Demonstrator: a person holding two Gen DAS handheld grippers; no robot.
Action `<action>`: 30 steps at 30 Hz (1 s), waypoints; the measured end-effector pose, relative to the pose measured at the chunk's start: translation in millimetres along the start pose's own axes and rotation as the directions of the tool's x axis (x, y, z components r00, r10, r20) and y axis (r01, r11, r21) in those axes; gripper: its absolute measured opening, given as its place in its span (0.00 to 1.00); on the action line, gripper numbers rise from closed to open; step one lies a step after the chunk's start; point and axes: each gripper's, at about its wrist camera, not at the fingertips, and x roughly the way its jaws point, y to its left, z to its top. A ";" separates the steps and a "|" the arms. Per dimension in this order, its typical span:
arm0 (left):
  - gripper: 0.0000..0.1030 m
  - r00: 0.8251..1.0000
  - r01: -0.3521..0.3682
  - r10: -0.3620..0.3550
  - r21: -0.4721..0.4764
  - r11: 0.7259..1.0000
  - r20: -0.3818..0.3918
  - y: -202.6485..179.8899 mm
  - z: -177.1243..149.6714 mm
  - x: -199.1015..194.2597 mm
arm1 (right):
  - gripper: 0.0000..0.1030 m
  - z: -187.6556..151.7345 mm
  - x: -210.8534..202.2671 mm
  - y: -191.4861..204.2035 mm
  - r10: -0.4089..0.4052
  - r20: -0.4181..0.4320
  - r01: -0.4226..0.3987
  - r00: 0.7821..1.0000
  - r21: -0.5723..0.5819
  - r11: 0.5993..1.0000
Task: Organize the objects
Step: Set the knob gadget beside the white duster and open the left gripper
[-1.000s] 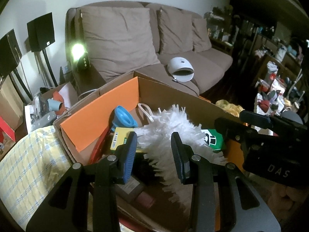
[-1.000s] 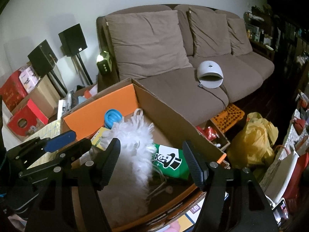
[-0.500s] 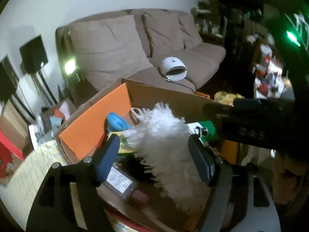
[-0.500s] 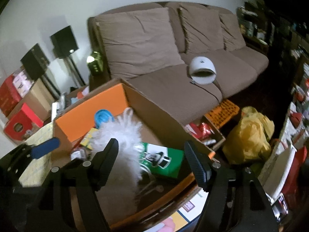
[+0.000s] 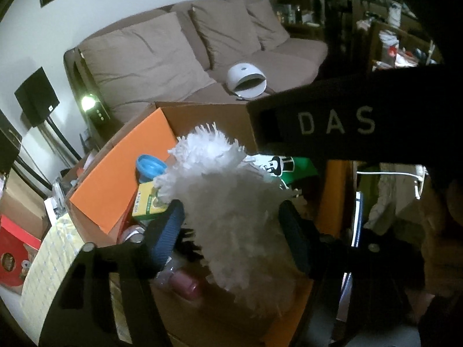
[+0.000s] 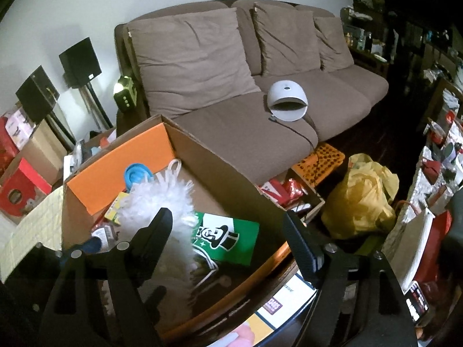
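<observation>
**One duster, one box, two spread grippers**

One white feather duster (image 5: 231, 202) lies in the open cardboard box (image 6: 225, 179), its fluffy head rising between the fingers of my left gripper (image 5: 231, 231). That gripper's jaws stand apart on either side of the fluff, and I cannot tell whether the pads touch it. My right gripper (image 6: 228, 240) hovers over the near right part of the box with its jaws wide apart and nothing between them; the duster sits just left of its left finger (image 6: 156, 231).

In the box I count one green package with a top-hatted face (image 6: 225, 235) lying flat just right of the duster, one blue funnel (image 5: 150, 167) behind it near the orange flap (image 5: 124, 173), one small yellow-green carton (image 5: 147, 202) beside the funnel, and one bottle with a pink cap (image 5: 185, 283) at the near edge under my left finger. One loop of white cord (image 6: 173, 167) shows behind the duster's tip.

Beyond the box stands one brown sofa (image 6: 246, 86) with three back cushions, and one white domed lamp device (image 6: 286, 101) rests on its seat. Two black speakers (image 6: 79, 60) on stands are by the wall at left, with one glowing green gadget (image 6: 124, 95) at the sofa's arm. One yellow plastic bag (image 6: 361, 202) sits on the floor to the right, and red boxes (image 6: 20, 190) are stacked at far left.
</observation>
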 end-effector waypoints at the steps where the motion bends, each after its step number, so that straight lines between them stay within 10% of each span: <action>1: 0.51 1.000 0.003 -0.003 -0.003 1.000 -0.005 0.7 -0.8 1.1 | 0.78 0.1 -0.2 0.0 0.002 0.001 -0.002 1.000 0.000 1.000; 9: 0.15 1.000 0.020 -0.020 -0.005 1.000 -0.006 6.3 -2.6 -0.7 | 0.78 -0.3 2.5 -0.3 -0.018 -0.013 0.018 1.000 0.003 1.000; 30: 0.06 0.990 -0.141 0.130 -0.325 0.935 -0.056 128.1 -26.9 -4.4 | 0.78 -0.7 6.4 2.9 -0.005 -0.024 0.005 1.000 -0.007 1.000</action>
